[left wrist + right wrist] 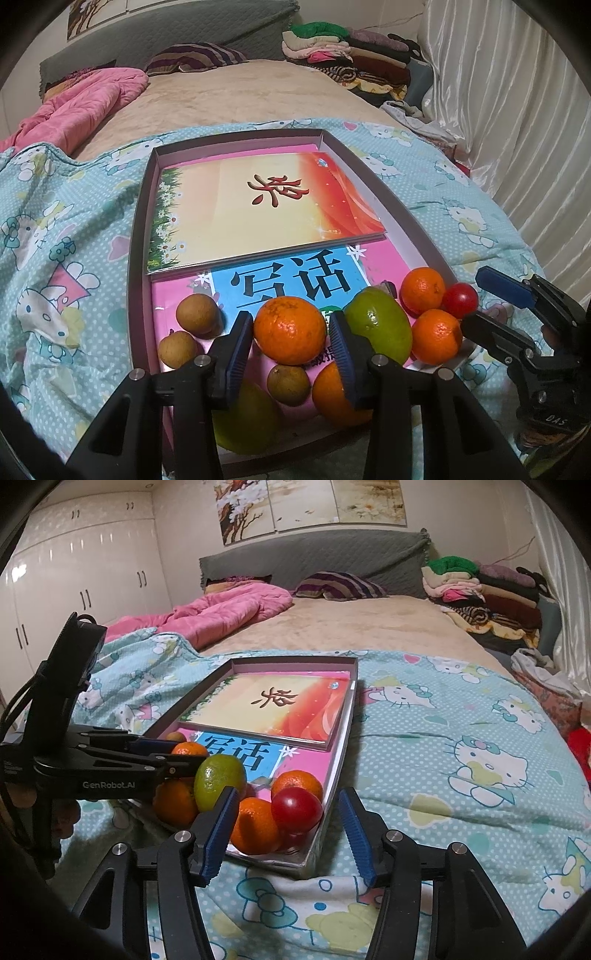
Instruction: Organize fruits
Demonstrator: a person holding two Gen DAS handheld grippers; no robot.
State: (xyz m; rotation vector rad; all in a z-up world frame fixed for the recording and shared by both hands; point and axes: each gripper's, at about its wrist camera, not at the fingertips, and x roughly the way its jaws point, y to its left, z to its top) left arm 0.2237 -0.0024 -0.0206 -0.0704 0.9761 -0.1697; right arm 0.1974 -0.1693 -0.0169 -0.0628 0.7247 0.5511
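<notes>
A shallow cardboard box (142, 236) lies on the bed with fruit piled at its near end. My left gripper (290, 314) is shut on an orange (290, 328), one blue pad pressing on each side of it. Around it lie a green fruit (378, 325), two more oranges (423, 290) (436, 336) and small brown longans (195, 314). A red tomato (297, 810) rests in the box's near right corner beside an orange (255, 827). My right gripper (288, 791) stands open in front of that corner, its pads clear of the tomato.
Two books (258, 206) fill the far part of the box. The box sits on a light-blue cartoon-cat sheet (461, 738). A pink quilt (221, 616) lies at the back left, folded clothes (480, 587) at the back right, and a white curtain (517, 110) hangs on the right.
</notes>
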